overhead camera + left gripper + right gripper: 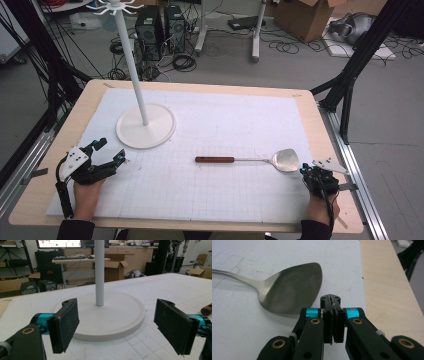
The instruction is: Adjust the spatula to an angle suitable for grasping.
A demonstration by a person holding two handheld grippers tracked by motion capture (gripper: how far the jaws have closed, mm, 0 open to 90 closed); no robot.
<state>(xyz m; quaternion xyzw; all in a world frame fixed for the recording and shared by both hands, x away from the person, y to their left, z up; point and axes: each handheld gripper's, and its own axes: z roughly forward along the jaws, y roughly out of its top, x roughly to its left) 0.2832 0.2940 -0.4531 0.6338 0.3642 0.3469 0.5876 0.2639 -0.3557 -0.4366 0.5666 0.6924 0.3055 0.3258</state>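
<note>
While the spatula (250, 160) is lying flat mid-table (handle pointing left), the right hand-held gripper (333, 315) is hovering shut and empty beside its blade; the left hand-held gripper (117, 326) is gaping wide toward the stand (100, 312).

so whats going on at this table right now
A person sits at a table with a gripper in each hand. The right gripper is shut with nothing between its fingers, just beside the metal blade of a spatula that lies flat on the white gridded mat, its wooden handle pointing toward the middle. The left gripper is open and empty, facing the round base of a white hanger stand. Nothing is held.
</note>
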